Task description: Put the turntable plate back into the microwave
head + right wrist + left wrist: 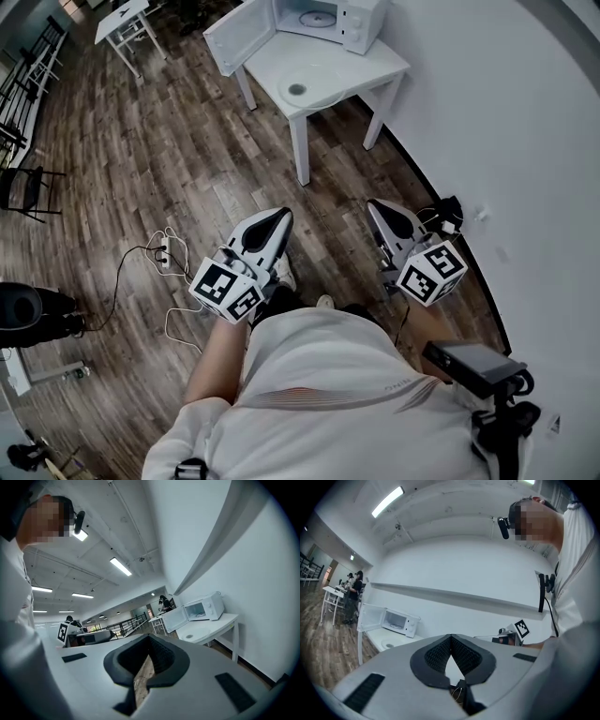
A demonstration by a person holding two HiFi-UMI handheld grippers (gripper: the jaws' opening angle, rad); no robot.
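Observation:
A white microwave [328, 19] stands with its door [239, 36] swung open on a small white table [375, 66] some way ahead of me. The round glass turntable plate [314, 82] lies flat on that table in front of the oven. My left gripper [281, 216] and right gripper [373, 204] are held level over the wood floor, well short of the table, both shut with nothing in them. In the left gripper view the gripper [450, 637] points toward the microwave [401, 622] and the plate [389, 644]. The right gripper [149, 638] faces the microwave [206, 607] and the plate [195, 633].
A white wall [525, 141] runs along the right. A power strip with cables [164, 253] lies on the floor to the left. Another white table [122, 23] stands far left, a black railing [23, 75] beyond it. People stand far off by that table.

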